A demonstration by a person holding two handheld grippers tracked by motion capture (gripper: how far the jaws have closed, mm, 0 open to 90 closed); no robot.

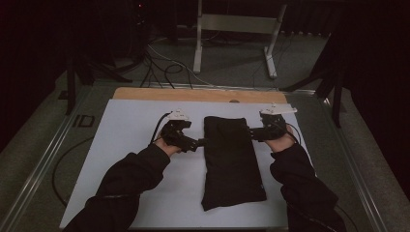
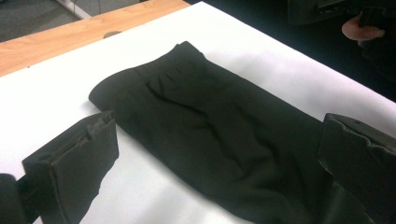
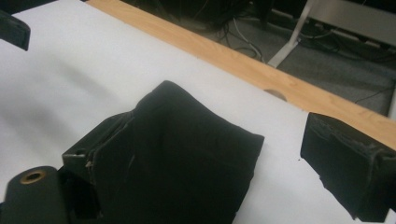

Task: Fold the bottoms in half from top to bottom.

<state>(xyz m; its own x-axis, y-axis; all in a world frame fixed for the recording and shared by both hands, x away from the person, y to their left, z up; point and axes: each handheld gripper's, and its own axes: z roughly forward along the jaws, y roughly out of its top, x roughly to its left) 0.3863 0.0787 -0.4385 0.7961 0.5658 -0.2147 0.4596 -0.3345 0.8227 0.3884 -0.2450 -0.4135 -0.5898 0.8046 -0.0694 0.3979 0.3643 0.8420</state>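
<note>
A black folded garment (image 1: 232, 159) lies lengthwise on the white sheet (image 1: 125, 159), its waistband end farthest from me. My left gripper (image 1: 199, 142) is open at the garment's left edge; in the left gripper view the cloth (image 2: 201, 121) spreads between the two jaws, and the left gripper (image 2: 217, 128) has nothing pinched. My right gripper (image 1: 251, 131) is open at the garment's upper right edge. In the right gripper view the garment's corner (image 3: 187, 140) sits between the parted jaws of the right gripper (image 3: 210, 140), against the left one.
The sheet covers a table with a bare wooden strip (image 1: 193, 94) along its far edge. Beyond it on the floor are cables (image 1: 164, 67) and a metal stand (image 1: 237, 24). A metal rail (image 1: 43, 159) runs along the table's left side.
</note>
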